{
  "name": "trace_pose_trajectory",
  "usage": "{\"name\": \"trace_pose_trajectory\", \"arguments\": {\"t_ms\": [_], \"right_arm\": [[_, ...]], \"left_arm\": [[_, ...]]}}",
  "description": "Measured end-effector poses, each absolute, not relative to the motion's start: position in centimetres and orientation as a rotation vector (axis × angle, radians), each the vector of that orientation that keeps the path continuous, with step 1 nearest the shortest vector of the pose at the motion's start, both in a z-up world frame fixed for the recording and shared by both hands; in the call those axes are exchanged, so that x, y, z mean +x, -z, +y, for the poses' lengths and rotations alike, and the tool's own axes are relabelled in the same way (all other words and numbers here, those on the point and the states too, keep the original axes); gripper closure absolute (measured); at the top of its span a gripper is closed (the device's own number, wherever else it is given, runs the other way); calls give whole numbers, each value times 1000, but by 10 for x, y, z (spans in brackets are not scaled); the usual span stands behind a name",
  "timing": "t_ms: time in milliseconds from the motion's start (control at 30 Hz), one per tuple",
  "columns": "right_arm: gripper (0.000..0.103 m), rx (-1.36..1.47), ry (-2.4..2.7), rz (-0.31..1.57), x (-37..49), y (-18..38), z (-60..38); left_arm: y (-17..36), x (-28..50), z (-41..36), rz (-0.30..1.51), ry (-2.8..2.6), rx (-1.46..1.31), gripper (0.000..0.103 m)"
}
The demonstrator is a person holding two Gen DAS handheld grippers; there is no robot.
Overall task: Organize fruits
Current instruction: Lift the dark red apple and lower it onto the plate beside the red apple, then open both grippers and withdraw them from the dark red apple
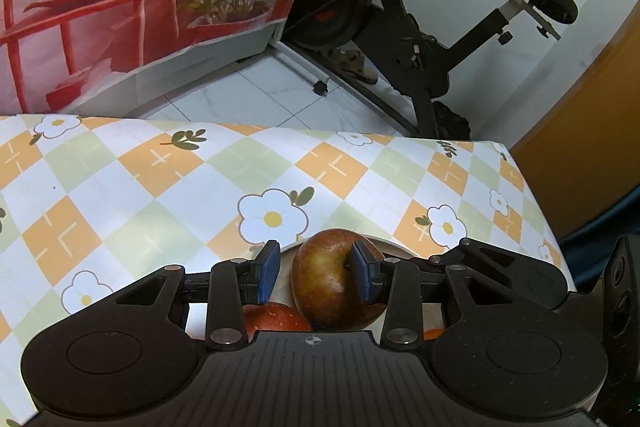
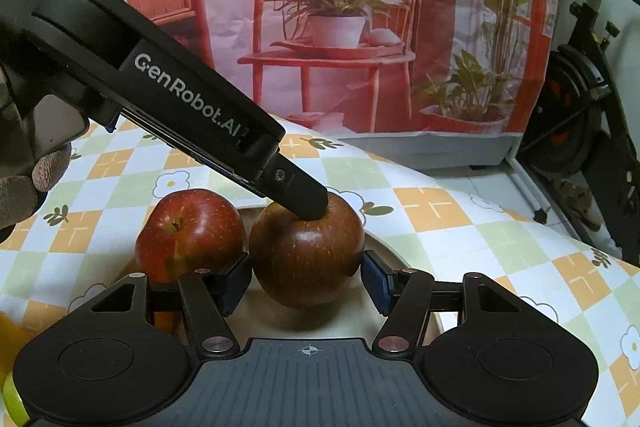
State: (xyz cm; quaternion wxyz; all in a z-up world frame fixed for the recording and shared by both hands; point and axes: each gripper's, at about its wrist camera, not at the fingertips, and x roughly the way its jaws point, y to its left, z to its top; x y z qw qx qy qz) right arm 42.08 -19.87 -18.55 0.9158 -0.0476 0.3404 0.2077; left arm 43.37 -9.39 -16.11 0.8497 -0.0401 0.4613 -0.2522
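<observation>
Resting on a pale plate (image 2: 404, 263) at lower centre of the right wrist view, a dark red apple (image 2: 308, 255) sat between the blue pads of the right gripper (image 2: 306, 281). Both pads met its flanks; the inspector judged it grasped. One finger of the left gripper (image 1: 316, 273) pressed into the apple's stem hollow from the upper left; its jaws stood apart, its other pad clear of the fruit, grasping nothing. A second, brighter red apple (image 2: 190, 231) lay just beside the first, toward the left, seemingly also on the plate. Something orange (image 2: 164, 321) showed below it, unidentifiable. A checked, flower-printed tablecloth (image 2: 480, 227) covered the table. An exercise bike (image 1: 400, 39) stood beyond.

Progress was judged partial: two apples gathered on the plate, the dark one not yet released; what remained could not be told.

Legible writing: "GenRobot.AI" on the left gripper's body.
</observation>
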Motion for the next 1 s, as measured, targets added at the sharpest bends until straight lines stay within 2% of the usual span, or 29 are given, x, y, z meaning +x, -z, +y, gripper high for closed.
{"name": "trace_pose_trajectory", "arguments": {"t_ms": [333,467,733,1000], "right_arm": [[45,-69,-372,687,395,170,-214],[45,-3,-324,657,366,159,-226],[42,144,-226,584,293,150,-239],[42,196,-219,601,250,155,-230]], "left_arm": [[157,426,-102,942,494,-29,62],[147,413,-103,878,497,1,62],[107,366,-79,776,501,-27,62],[90,309,-44,702,462,-22,62]]}}
